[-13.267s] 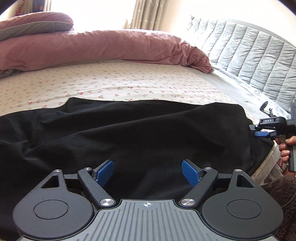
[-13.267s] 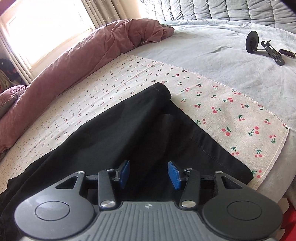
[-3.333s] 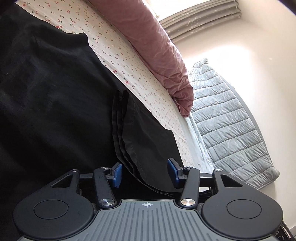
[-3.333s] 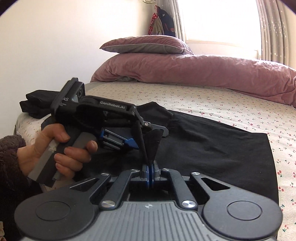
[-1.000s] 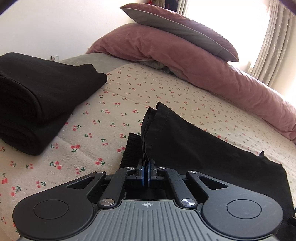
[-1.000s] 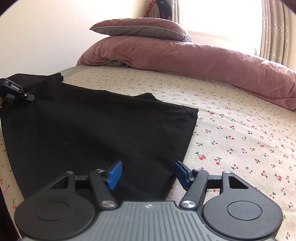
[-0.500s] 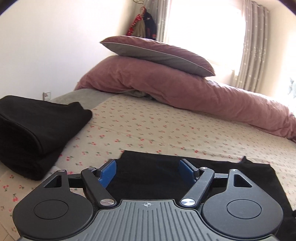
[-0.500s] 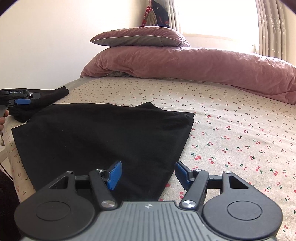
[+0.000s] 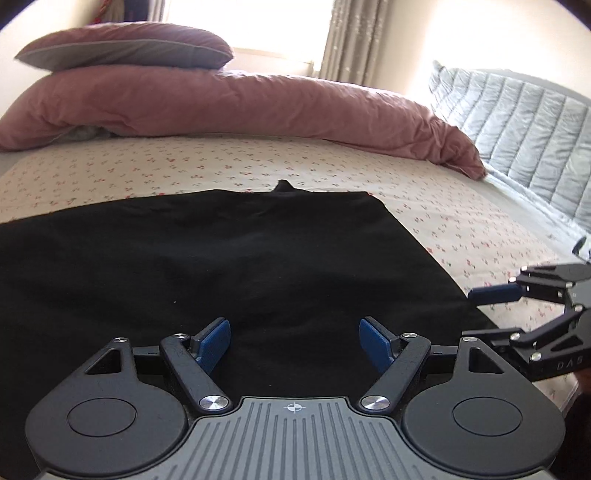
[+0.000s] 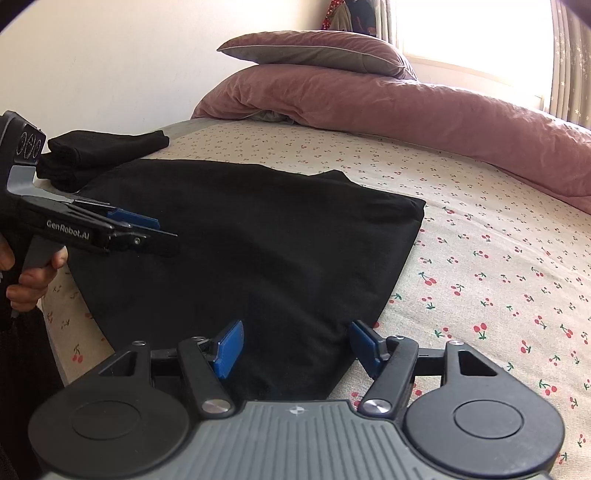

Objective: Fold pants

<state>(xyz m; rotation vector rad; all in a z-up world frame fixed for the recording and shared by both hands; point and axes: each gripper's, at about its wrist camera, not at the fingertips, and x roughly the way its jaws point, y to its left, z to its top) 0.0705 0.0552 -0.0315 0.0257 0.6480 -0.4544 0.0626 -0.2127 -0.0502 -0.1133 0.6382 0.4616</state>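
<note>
Home bedroom: bed, pillow, curtained window.

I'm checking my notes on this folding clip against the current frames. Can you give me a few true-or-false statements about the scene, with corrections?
1. Both grippers are open. True: the left gripper and right gripper hold nothing.
2. The black pants hang in the air. False: they lie flat on the cherry-print sheet.
3. A folded black garment sits beyond the pants, by the wall. True.
4. The pillow lies on the pants. False: it rests on the pink duvet.
</note>
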